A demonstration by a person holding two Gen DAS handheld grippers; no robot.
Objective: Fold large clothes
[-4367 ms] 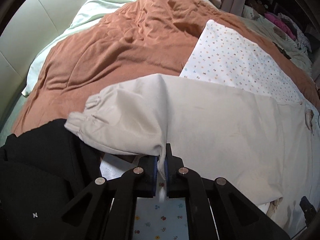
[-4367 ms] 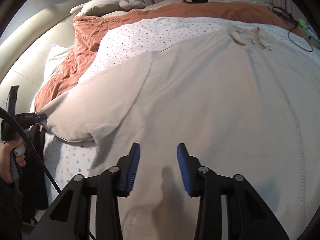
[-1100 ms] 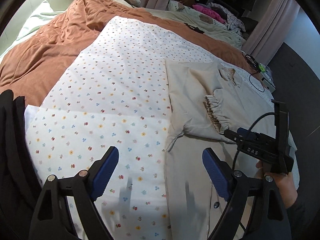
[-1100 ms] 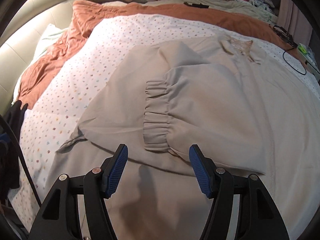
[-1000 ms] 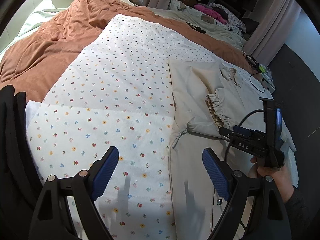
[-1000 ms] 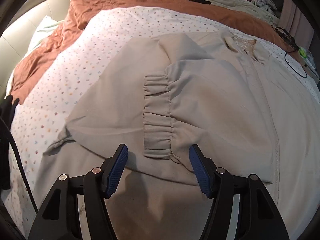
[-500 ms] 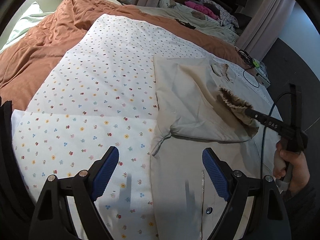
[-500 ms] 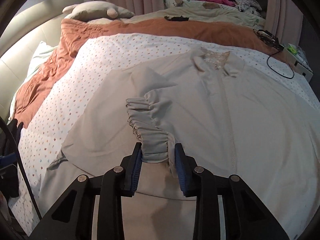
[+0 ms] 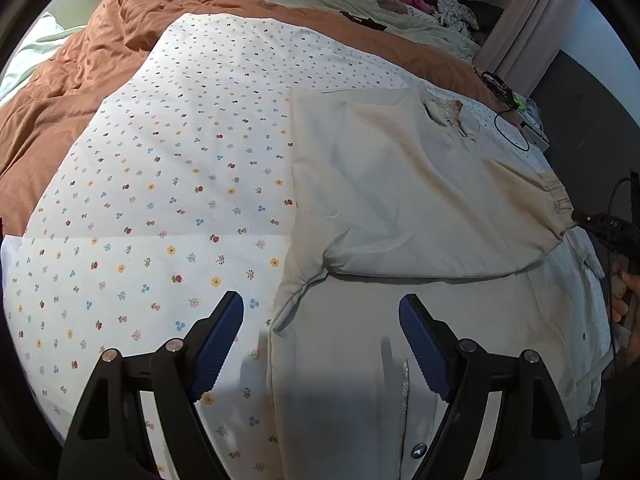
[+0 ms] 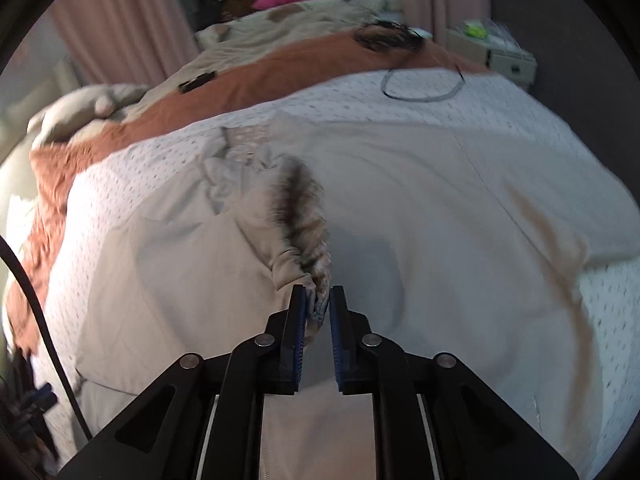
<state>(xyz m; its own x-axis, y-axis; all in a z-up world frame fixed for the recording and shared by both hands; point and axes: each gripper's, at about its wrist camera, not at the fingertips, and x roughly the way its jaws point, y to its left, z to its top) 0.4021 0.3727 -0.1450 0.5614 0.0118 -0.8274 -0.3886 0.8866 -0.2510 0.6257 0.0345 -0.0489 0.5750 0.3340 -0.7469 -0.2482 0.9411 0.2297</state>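
The left claw (image 9: 321,322), jaws wide, hovers over the beige garment (image 9: 400,208).

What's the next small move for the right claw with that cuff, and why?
Probably carry the cuff further across the shirt and lay it flat before releasing. The right claw, whose jaws have just been closing, pinches the gathered cuff, and the sleeve hangs lifted across the shirt. The left claw is open and holds nothing.

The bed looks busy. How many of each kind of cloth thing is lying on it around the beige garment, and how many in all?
Beige garment, its cuff held in the right gripper: 1
Flowered sheet: 1
Rust-brown blanket: 1
Pale green pillow: 1
Total: 4
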